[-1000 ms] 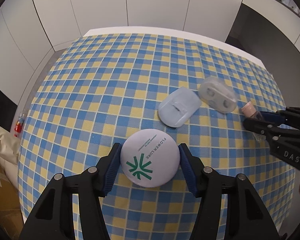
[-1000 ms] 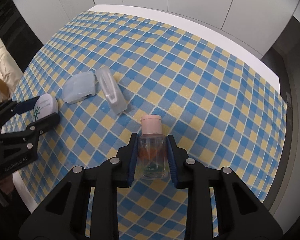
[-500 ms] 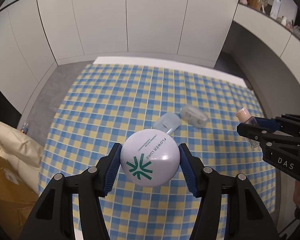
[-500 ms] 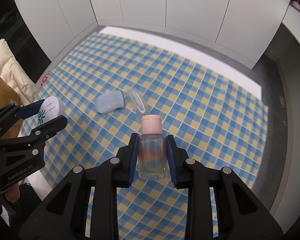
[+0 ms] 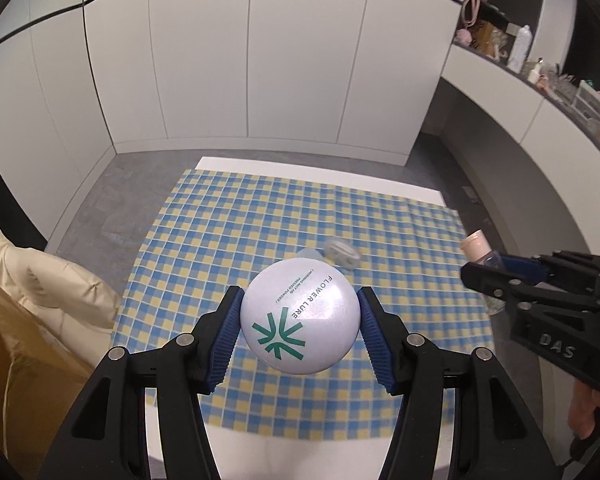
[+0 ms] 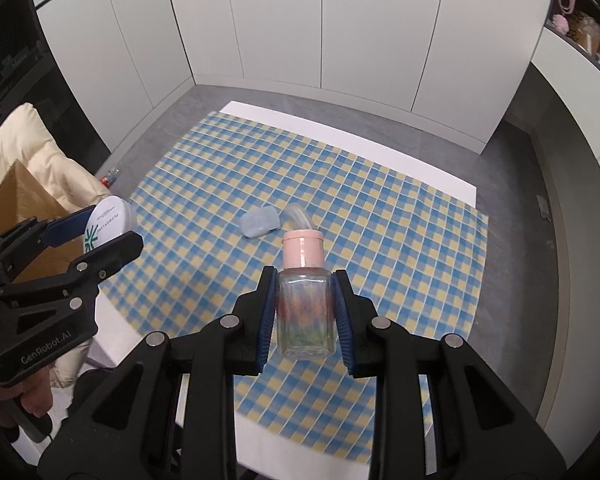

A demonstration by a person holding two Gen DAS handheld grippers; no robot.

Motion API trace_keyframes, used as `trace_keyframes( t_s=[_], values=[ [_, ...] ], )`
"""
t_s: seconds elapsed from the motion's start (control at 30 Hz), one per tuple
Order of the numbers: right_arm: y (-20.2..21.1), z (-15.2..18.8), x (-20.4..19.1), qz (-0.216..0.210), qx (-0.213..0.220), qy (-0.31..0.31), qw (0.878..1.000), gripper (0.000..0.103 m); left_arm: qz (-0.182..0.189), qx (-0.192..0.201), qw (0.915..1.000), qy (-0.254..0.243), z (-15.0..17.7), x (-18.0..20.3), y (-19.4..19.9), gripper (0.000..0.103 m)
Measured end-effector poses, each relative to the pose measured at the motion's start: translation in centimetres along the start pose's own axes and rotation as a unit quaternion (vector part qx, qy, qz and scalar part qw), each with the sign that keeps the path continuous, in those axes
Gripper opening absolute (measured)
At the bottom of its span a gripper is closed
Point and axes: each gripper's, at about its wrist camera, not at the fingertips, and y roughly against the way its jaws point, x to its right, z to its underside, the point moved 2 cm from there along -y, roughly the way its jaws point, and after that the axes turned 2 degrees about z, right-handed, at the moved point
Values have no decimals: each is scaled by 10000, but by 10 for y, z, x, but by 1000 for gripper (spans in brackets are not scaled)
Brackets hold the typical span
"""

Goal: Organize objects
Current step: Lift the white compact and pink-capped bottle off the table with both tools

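Prob. a home: white cabinets (image 5: 260,60), checked tablecloth (image 6: 380,208), cluttered shelf w/ toiletries (image 5: 540,64).

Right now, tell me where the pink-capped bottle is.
The pink-capped bottle is clamped in the right gripper, held above the checkered tablecloth, in front of the two translucent cases.

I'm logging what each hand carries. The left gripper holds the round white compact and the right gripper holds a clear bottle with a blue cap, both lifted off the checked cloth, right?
Nearly. The right wrist view shows the bottle in the right gripper has a pink cap, not blue. The left gripper does hold the white compact, both above the checked cloth.
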Motion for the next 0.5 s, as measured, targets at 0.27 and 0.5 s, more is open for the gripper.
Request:
trace_keyframes(
  t_s=[0.27, 0.5],
  values=[
    [41, 28, -5, -152, 396, -355, 9985, 28, 145, 149, 9997, -92, 20, 14, 43, 57],
    [54, 32, -6, -129, 563, -277, 9979, 28, 103, 293, 9994, -152, 23, 19, 51, 57]
  ],
)
